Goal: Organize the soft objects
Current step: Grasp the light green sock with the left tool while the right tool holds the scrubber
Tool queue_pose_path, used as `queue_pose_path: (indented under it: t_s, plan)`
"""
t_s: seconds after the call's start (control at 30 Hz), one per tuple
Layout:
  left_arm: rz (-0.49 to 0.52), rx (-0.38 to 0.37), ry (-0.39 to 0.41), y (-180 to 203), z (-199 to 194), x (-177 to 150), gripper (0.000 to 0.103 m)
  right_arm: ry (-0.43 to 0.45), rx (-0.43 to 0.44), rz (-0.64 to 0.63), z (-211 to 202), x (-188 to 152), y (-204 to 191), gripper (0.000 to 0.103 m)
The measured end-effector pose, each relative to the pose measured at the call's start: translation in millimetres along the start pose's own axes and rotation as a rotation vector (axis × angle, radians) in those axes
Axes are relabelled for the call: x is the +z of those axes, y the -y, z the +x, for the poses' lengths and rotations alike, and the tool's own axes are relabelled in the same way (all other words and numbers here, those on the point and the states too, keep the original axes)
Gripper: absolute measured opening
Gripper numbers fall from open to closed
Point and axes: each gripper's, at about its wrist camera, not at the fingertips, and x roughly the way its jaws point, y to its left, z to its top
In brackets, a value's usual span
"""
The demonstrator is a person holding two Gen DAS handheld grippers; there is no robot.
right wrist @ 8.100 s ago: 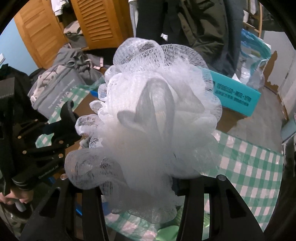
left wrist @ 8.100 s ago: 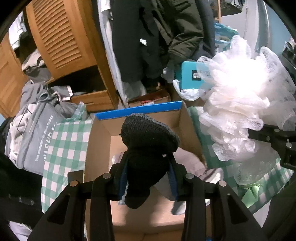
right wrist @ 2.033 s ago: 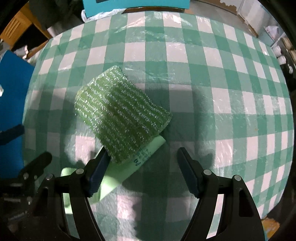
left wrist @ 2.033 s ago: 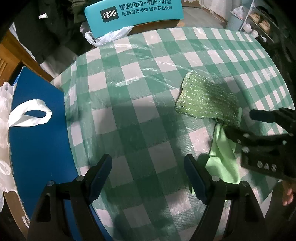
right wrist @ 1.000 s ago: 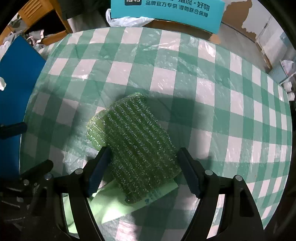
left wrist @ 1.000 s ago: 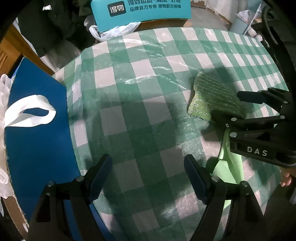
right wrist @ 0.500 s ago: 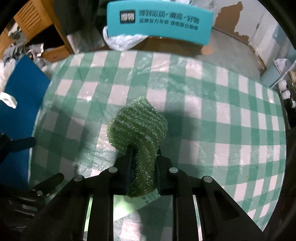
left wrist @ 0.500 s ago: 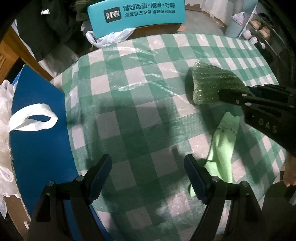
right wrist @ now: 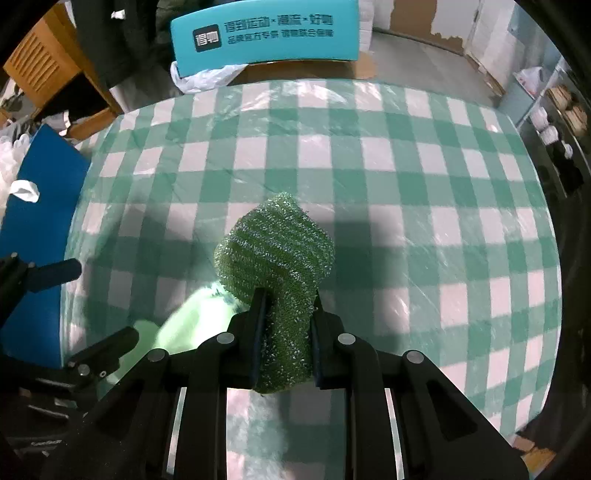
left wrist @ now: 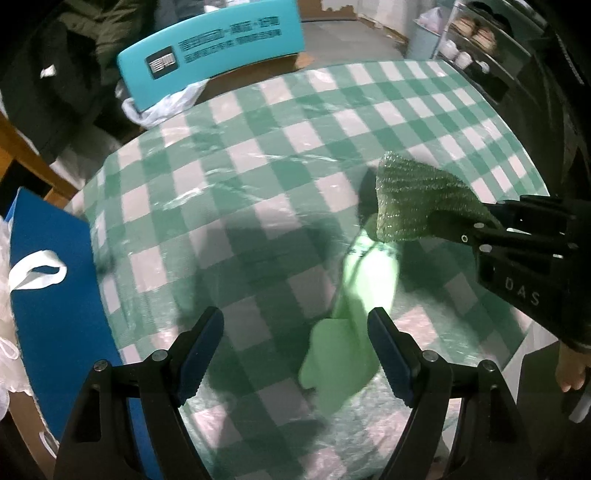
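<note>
A dark green glittery scrubbing sponge (right wrist: 275,254) hangs above the checked tablecloth, pinched and folded between the fingers of my right gripper (right wrist: 286,317), which is shut on it. From the left wrist the same sponge (left wrist: 417,199) juts out of the right gripper (left wrist: 476,229) at the right. A pale green cloth (left wrist: 354,306) lies flat on the table below, partly between the wide-apart fingers of my left gripper (left wrist: 295,343), which is open and holds nothing. That cloth (right wrist: 192,317) shows blurred to the left of my right fingers.
The green-and-white checked tablecloth (right wrist: 406,184) covers a round table. A blue flap of a cardboard box (left wrist: 55,288) with a white strap lies at the left edge. A teal chair back (right wrist: 266,29) stands beyond the far edge; a hand (left wrist: 569,369) shows at the right.
The right gripper shut on the green sponge and lifted it off the pale green cloth. The left gripper shifted toward the cloth, which now lies partly between its fingers.
</note>
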Motion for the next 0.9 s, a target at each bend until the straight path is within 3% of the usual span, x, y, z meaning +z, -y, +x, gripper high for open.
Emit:
queue_pose_path:
  t_s: [0.37,0.63,0.73,0.8,0.9]
  plan:
    - [0.055,-0.037,-0.046,31,25,6,0.082,-0.003,0.006,0.079,-9,-19,30,0.018]
    - [0.022,-0.083,-0.111,37,53,9,0.082,-0.005,0.017,0.096,-8,-23,38,0.018]
    - [0.036,-0.075,-0.093,39,53,9,0.082,-0.007,0.019,0.096,-7,-22,37,0.018]
    - [0.041,-0.078,-0.09,40,53,8,0.08,-0.007,0.022,0.096,-6,-21,38,0.018]
    - [0.051,-0.045,-0.061,43,52,7,0.06,-0.004,0.025,0.095,-7,-21,38,0.018]
